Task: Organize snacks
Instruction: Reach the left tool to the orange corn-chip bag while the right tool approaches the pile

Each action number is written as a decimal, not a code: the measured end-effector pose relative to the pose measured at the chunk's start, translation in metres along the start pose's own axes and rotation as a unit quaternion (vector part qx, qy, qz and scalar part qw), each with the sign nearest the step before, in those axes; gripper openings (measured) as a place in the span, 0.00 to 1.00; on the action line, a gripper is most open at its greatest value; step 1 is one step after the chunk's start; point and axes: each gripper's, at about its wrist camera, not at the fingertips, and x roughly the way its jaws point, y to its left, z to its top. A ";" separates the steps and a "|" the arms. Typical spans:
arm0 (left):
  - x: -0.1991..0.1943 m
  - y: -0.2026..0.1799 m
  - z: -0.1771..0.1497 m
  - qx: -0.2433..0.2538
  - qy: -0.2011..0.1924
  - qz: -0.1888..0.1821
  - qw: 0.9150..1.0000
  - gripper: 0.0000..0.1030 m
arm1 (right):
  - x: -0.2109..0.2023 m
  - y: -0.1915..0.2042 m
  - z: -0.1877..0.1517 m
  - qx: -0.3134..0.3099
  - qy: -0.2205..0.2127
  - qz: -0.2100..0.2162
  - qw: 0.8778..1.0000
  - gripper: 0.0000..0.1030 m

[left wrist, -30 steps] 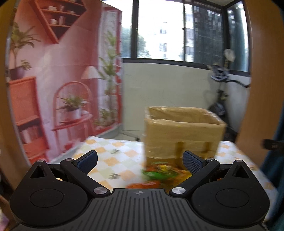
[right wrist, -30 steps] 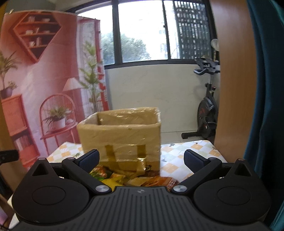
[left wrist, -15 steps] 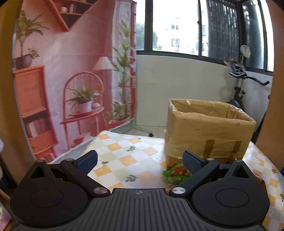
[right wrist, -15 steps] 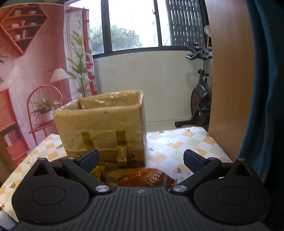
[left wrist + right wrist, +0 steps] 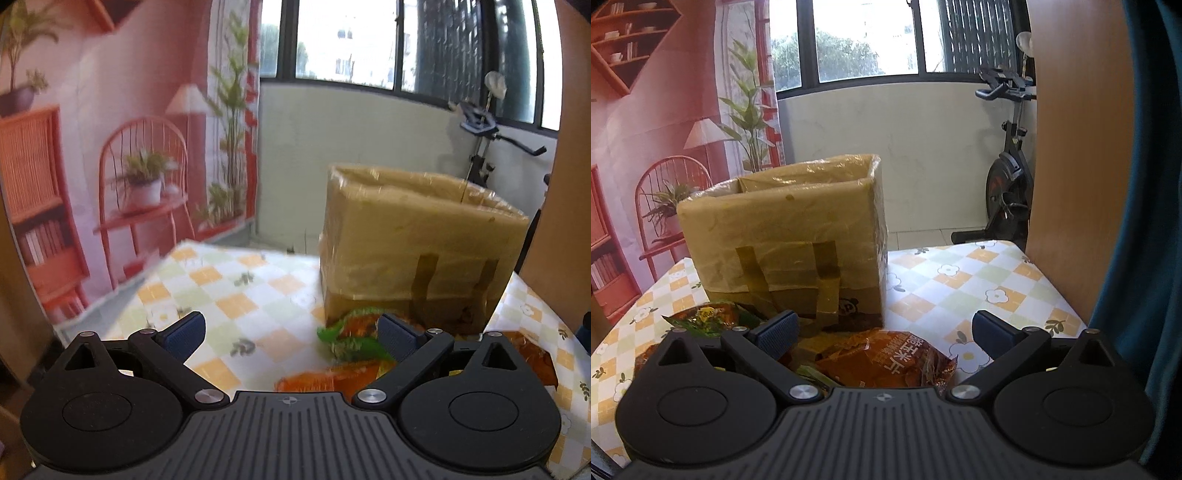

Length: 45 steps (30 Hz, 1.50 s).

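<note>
Our right hand-held gripper (image 5: 882, 330) stands wide and empty; the orange bag (image 5: 886, 360) lies just under and ahead of it on the bench (image 5: 979, 280), long side across the jaws. The left hand-held gripper (image 5: 291, 332), also wide, has the green bag (image 5: 351, 341) to its right. The box (image 5: 786, 236) behind hides its inside.

Through the left wrist camera I see my left hand-held gripper (image 5: 291, 329) with its jaws spread wide and nothing between them, held over the checkered table (image 5: 236, 288). At about one o'clock stands a taped cardboard box (image 5: 417, 251), open at the top. Snack packets (image 5: 351, 347), green and orange, lie against its base, just beyond my right fingertip (image 5: 397, 334). The picture is slightly blurred.
</note>
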 end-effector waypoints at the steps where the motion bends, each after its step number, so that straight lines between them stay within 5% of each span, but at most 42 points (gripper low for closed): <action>1: 0.004 0.002 -0.002 -0.002 0.009 -0.004 1.000 0.95 | 0.003 -0.001 -0.001 0.002 0.002 -0.001 1.000 0.99; 19: 0.062 0.001 -0.040 -0.007 0.090 -0.055 0.994 0.95 | 0.052 -0.007 -0.015 0.024 0.057 0.007 0.998 0.99; 34: 0.109 -0.005 -0.054 -0.010 0.171 -0.063 0.983 0.95 | 0.085 -0.003 -0.009 0.043 0.092 0.014 0.995 0.98; 45: 0.116 -0.003 -0.057 -0.046 0.174 -0.063 0.982 0.89 | 0.110 -0.023 -0.004 0.063 0.115 -0.005 0.991 0.98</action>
